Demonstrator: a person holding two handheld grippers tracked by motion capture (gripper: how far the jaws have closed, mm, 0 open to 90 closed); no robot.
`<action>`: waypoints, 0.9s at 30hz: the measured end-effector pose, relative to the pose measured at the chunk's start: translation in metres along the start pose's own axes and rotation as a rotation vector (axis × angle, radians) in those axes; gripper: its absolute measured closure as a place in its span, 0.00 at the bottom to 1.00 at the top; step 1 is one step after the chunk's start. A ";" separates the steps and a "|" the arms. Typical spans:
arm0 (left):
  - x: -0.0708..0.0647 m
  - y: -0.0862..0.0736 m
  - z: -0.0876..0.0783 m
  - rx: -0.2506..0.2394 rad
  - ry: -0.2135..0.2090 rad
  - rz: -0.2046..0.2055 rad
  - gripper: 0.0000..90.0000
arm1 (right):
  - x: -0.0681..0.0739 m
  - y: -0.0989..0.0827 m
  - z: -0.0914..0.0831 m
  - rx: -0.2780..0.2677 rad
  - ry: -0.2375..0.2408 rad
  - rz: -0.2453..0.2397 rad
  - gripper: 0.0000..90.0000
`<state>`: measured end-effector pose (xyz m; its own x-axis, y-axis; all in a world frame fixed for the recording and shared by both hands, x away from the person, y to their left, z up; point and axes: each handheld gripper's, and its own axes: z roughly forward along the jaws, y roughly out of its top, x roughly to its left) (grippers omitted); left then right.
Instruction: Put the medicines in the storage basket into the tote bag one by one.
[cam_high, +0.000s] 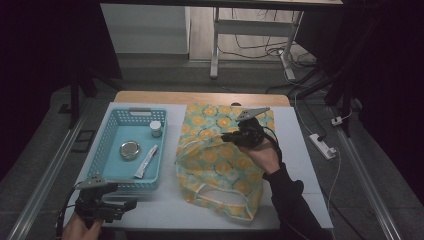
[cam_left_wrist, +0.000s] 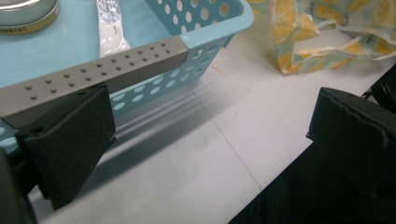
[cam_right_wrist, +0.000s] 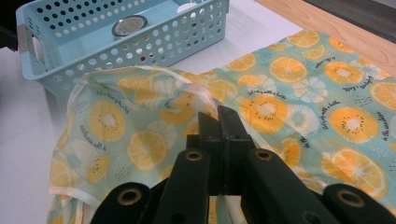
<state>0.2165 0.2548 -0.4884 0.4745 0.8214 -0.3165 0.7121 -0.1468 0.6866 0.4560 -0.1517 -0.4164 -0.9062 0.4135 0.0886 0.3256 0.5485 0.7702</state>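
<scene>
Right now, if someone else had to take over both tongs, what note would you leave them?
Right tongs: shut on the rim of the fruit-print bag, lifting its mouth open near the table's middle.
Left tongs: open, holding nothing, low at the near left corner, just in front of the blue basket.
In the basket: a round tin, a small jar and a white sachet.
Done: bag mouth held open.
Left: judging by the setup, probably move the three basket items into the bag with the left tongs while the right keeps the rim up.
</scene>
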 end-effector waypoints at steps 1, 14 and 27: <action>0.000 0.000 0.000 0.001 0.004 0.002 0.01 | 0.000 0.000 0.000 0.000 0.000 0.001 1.00; 0.002 0.014 -0.007 -0.017 0.038 0.015 0.02 | -0.001 -0.001 0.001 0.002 0.001 0.002 1.00; 0.019 0.035 -0.001 -0.027 0.057 0.027 0.00 | -0.002 -0.001 0.000 -0.001 0.000 0.002 1.00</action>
<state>0.2498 0.2655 -0.4694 0.4626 0.8476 -0.2599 0.6846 -0.1552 0.7122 0.4571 -0.1529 -0.4175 -0.9055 0.4147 0.0904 0.3274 0.5470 0.7705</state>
